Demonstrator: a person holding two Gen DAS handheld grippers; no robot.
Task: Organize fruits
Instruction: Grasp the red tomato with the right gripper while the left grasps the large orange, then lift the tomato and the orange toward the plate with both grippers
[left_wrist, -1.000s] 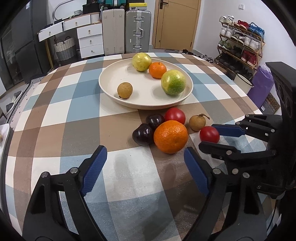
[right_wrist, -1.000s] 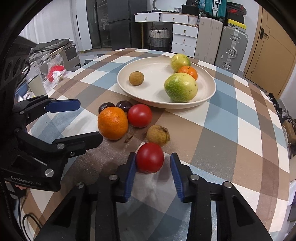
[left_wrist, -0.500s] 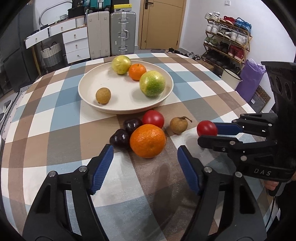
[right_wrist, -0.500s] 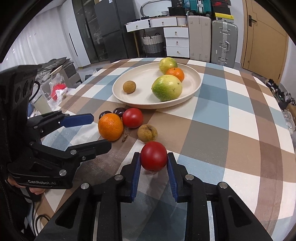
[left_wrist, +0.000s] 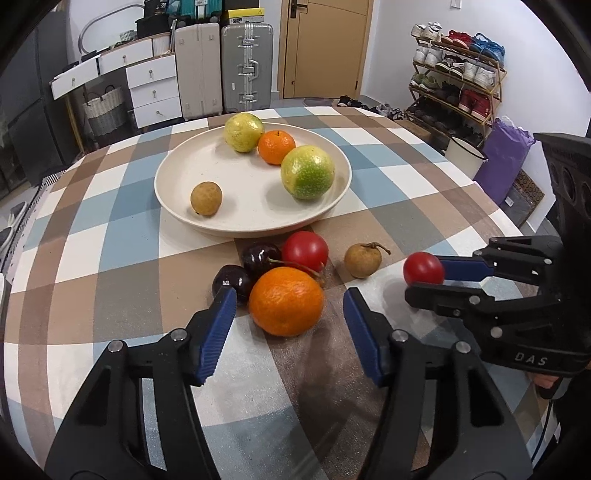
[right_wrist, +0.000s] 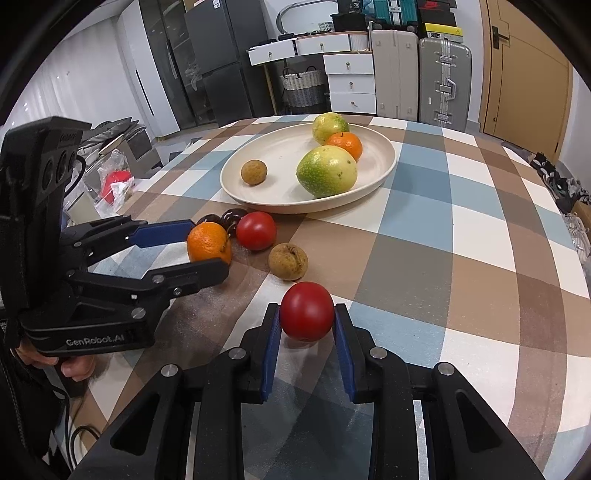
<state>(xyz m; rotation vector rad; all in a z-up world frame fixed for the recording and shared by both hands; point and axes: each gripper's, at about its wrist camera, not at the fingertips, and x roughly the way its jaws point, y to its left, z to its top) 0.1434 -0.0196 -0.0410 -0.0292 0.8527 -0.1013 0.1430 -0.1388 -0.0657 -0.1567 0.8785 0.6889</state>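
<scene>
Fruits, loose lot, on checked tablecloth (left_wrist: 110, 258) in front of cream plate (left_wrist: 255, 225). Left to right in the left wrist view: two dark cherries (left_wrist: 236, 280), large orange (left_wrist: 286, 301), red tomato (left_wrist: 306, 251), brown longan with stem (left_wrist: 362, 259), second red tomato (right_wrist: 306, 315).

Already on the plate, same order: small longan (left_wrist: 206, 198), yellow-green fruit (left_wrist: 243, 132), small orange (left_wrist: 276, 147), large green fruit (left_wrist: 307, 176).

Step in hand (judged): picking the loose fruits for transfer to the plate; five pieces off it, two being addressed.

Left gripper (left_wrist: 290, 319): jaws spread wide, either side of the large orange, blue pads not touching it; one pad close beside the nearer cherry. Holds nothing. Next move calls for closing squarely on the orange without nudging the cherries.

Right gripper (right_wrist: 306, 332): clamped on the second tomato, both pads pressed to its sides; whether the fruit is clear of the cloth cannot be told. Next move calls for a lift and carry over the plate rim, gentle grip.
</scene>
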